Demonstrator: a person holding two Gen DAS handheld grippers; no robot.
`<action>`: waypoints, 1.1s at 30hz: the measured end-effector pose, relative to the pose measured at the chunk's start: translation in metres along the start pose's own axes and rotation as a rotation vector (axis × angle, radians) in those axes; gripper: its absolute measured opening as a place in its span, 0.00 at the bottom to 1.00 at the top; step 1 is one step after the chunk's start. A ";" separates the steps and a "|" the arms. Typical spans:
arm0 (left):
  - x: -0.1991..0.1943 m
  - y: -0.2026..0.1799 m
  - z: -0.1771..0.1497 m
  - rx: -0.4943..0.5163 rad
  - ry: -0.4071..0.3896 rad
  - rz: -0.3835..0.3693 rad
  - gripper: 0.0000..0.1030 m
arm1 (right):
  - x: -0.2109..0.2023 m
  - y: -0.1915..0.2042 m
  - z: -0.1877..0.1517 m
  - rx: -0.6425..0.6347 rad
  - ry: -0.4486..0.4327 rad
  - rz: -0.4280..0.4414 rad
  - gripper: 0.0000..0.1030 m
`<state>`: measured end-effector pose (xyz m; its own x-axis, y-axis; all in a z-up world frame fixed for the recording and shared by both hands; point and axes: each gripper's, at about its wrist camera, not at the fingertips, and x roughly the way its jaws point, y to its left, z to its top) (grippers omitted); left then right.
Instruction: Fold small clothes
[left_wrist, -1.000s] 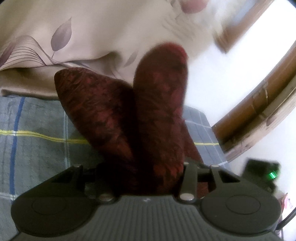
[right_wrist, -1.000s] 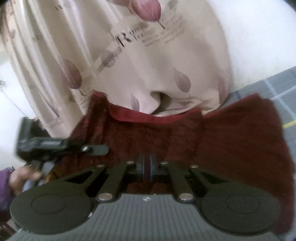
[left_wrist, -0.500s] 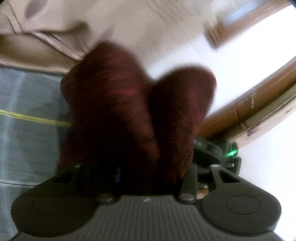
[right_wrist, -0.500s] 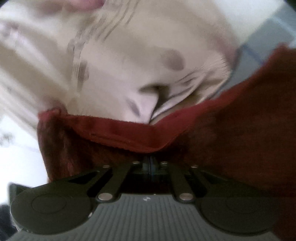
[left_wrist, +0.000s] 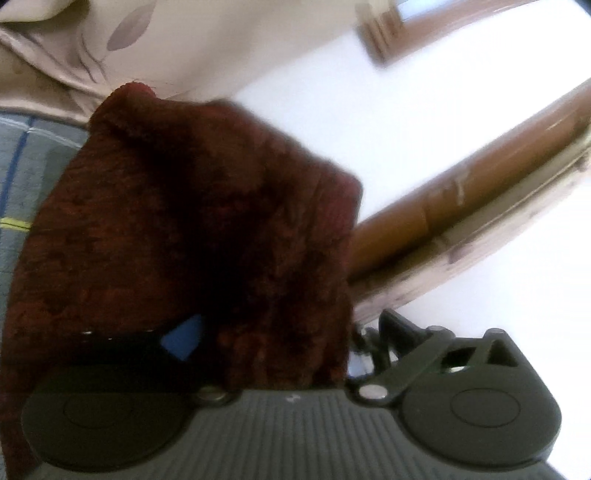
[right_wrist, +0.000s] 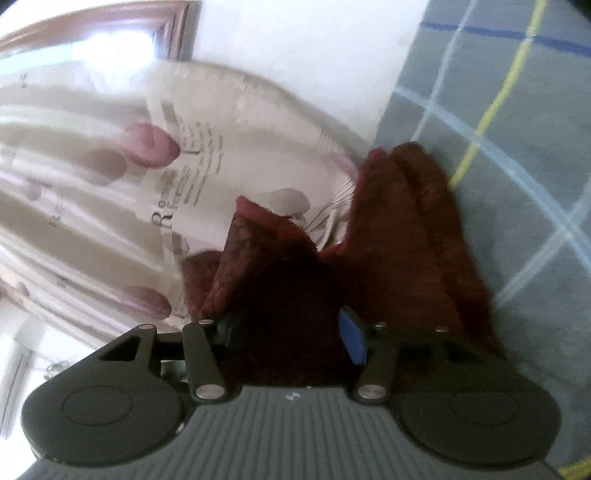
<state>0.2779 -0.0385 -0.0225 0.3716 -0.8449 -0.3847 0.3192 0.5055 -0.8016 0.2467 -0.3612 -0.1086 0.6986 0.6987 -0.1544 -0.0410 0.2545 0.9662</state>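
Right up close: left tool (left_wrist: 258, 354) opening wide, dark red cloth (left_wrist: 192, 229) bunched between its jaws and draped over the left one, pads no longer pinching. Right tool (right_wrist: 291, 332) opening too, same red cloth (right_wrist: 406, 236) sitting loose in its gap. Cloth straight ahead of both tools, about as near to one as the other. From the right tool, folded layers run long, away from it, pointing up toward the leafy cream fabric (right_wrist: 192, 177). Under the cloth, grey checked bed cover (right_wrist: 517, 147). Farther back, white wall, brown wooden frame (left_wrist: 461, 192).

Both grippers' fingers are opening, loosening the bunched maroon cloth (right_wrist: 406, 236) between them.
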 end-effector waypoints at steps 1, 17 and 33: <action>-0.002 0.002 -0.001 0.010 -0.012 -0.015 0.98 | -0.003 -0.002 0.002 0.010 -0.004 -0.004 0.55; -0.013 0.031 -0.054 -0.074 -0.259 -0.236 0.98 | -0.028 0.047 0.013 -0.052 -0.041 -0.164 0.94; -0.037 0.008 -0.107 0.139 -0.195 -0.128 0.98 | 0.027 0.076 0.011 -0.155 0.093 -0.268 0.95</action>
<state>0.1733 -0.0221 -0.0639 0.4767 -0.8608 -0.1780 0.4865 0.4270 -0.7623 0.2700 -0.3301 -0.0373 0.6312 0.6491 -0.4246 0.0222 0.5320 0.8464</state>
